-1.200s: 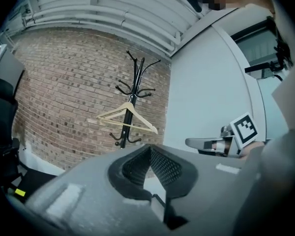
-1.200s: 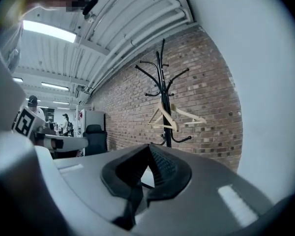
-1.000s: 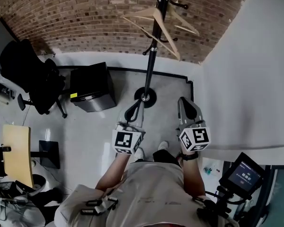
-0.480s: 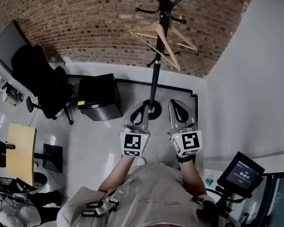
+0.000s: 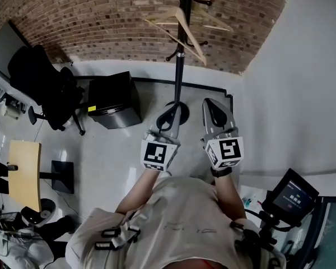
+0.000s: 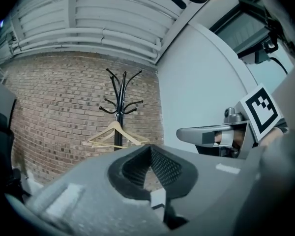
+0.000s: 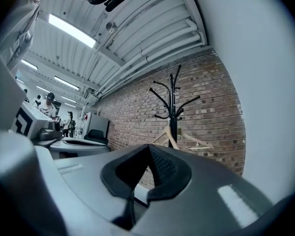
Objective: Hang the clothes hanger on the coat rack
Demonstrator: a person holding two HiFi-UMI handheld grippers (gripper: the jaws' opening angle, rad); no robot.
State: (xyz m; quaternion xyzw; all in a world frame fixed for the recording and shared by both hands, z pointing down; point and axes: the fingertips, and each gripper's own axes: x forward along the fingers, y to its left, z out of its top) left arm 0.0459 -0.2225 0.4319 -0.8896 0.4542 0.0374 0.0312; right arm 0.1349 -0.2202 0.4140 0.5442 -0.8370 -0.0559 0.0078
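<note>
Currently my left gripper [image 5: 169,115] and right gripper [image 5: 215,110] are closed, empty. The pale wooden clothes hanger [image 5: 163,15] hangs top centre on the black metal coat rack [image 5: 178,77], well ahead.

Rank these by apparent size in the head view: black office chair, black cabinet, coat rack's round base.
1. black office chair, clearly largest
2. black cabinet
3. coat rack's round base, smallest, though partly hidden
</note>
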